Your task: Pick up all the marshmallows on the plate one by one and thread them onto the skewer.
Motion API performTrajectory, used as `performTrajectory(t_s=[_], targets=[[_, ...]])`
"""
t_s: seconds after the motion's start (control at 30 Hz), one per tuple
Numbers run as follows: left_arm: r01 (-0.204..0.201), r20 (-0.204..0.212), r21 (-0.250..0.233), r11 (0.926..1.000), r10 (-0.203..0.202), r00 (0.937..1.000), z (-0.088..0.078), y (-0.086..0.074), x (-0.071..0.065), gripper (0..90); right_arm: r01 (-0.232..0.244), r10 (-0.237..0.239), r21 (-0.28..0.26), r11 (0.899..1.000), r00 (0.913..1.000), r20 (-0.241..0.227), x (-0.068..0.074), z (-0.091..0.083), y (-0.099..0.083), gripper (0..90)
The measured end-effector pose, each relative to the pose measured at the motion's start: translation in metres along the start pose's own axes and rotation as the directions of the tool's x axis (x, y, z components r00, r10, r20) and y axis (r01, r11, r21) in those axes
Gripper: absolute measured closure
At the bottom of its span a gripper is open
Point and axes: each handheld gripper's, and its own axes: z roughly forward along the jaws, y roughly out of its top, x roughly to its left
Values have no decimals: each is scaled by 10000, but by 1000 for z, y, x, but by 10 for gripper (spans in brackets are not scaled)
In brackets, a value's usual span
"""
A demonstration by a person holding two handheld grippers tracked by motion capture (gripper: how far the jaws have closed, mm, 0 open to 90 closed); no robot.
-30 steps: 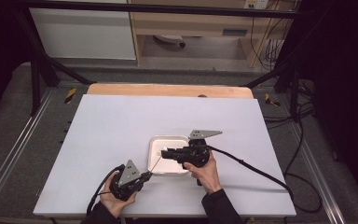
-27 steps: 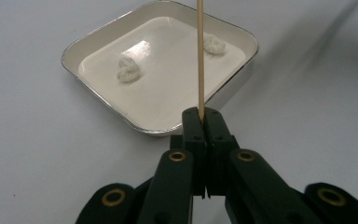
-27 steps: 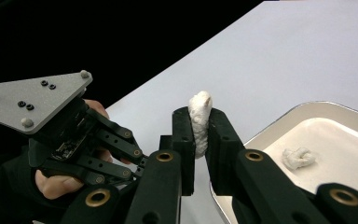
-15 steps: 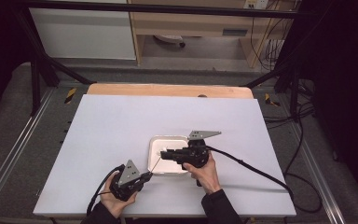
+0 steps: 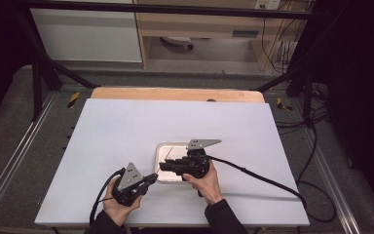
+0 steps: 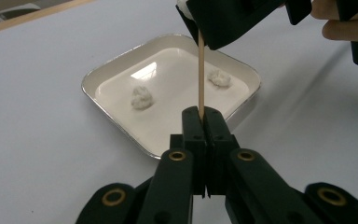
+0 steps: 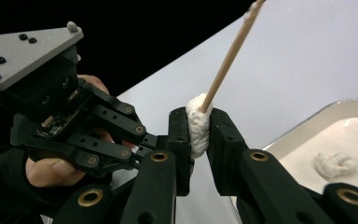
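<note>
Fingers of the right gripper (image 7: 197, 135) have just been opening a little around the white lump (image 7: 196, 125) on the stick.

Right fingers (image 7: 226, 140) stand narrow on both sides of this soft lump, which sits on the wooden stick (image 6: 200, 74), and the pads seem to touch it only lightly now. Left gripper (image 6: 204, 122) is fully closed on the lower end of the same stick and holds it over the near edge of the white tray (image 6: 93, 79). Both hands stay in place compared with a second ago. Two more lumps (image 6: 142, 97) lie inside the tray on the counter (image 5: 126, 126). My judgement: the right gripper is letting go, so the lump is probably pushed on, or pulled along, as far as wanted.
</note>
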Motion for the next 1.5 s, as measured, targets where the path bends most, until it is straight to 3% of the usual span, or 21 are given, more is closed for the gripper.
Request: performTrajectory(t_s=[0.1, 0.2, 0.3, 0.43, 0.57, 0.7, 0.73, 0.83, 0.97, 1.13, 1.33, 1.43, 1.5], targets=[[-74, 14, -117, 9999, 74, 10000, 0, 3, -1, 892, -130, 142, 397, 9991, 9995, -286, -1, 5, -3, 801], [7, 30, -108, 9999, -7, 10000, 1, 2, 1, 891, -22, 23, 228, 9997, 10000, -55, 0, 7, -7, 802], [-31, 36, 74, 10000, 31, 10000, 2, 0, 1, 891, -309, 319, 437, 9986, 9992, -226, -3, 10, -8, 800], [37, 73, 84, 10000, -38, 10000, 4, 0, 0, 891, -223, 225, 592, 9980, 9997, -24, -3, 9, -9, 785], [76, 158, -146, 9999, -74, 9998, 1, 1, 1, 890, -98, 88, 391, 9992, 9996, 258, -1, 5, -6, 633], [94, 188, -83, 9999, -92, 9998, 2, 0, 1, 890, 268, -303, 496, 9984, 9970, 716, -1, 2, -5, 472], [149, 9, 28, 9999, -149, 9999, 2, 0, 2, 890, 424, -465, 509, 9978, 9955, 824, -1, 1, -5, 418], [682, 7, 31, 9977, -682, 9977, 3, -3, 10, 890, 691, -719, 380, 9969, 9946, 754, 1, -2, -5, 322], [710, 52, -61, 9975, -710, 9975, 1, -4, 14, 890, 865, -876, 138, 9962, 9891, 1181, -1, -9, -6, 219], [779, -54, 85, 9969, -778, 9970, 1, -6, 16, 890, 835, -898, 418, 9956, 9791, 1826, -12, -20, -5, 121], [862, -40, 180, 9961, -861, 9963, 0, -8, 18, 889, 945, -1222, 1103, 9894, 9523, 2797, -27, -32, -6, 98], [902, 97, 180, 9958, -904, 9959, 0, -9, 19, 889, 939, -1426, 1672, 9814, 9404, 3086, -33, -33, -10, 120], [943, 121, 205, 9953, -946, 9954, 0, -10, 20, 889, 1019, -1733, 2224, 9696, 9278, 3305, -37, -33, -13, 148]])
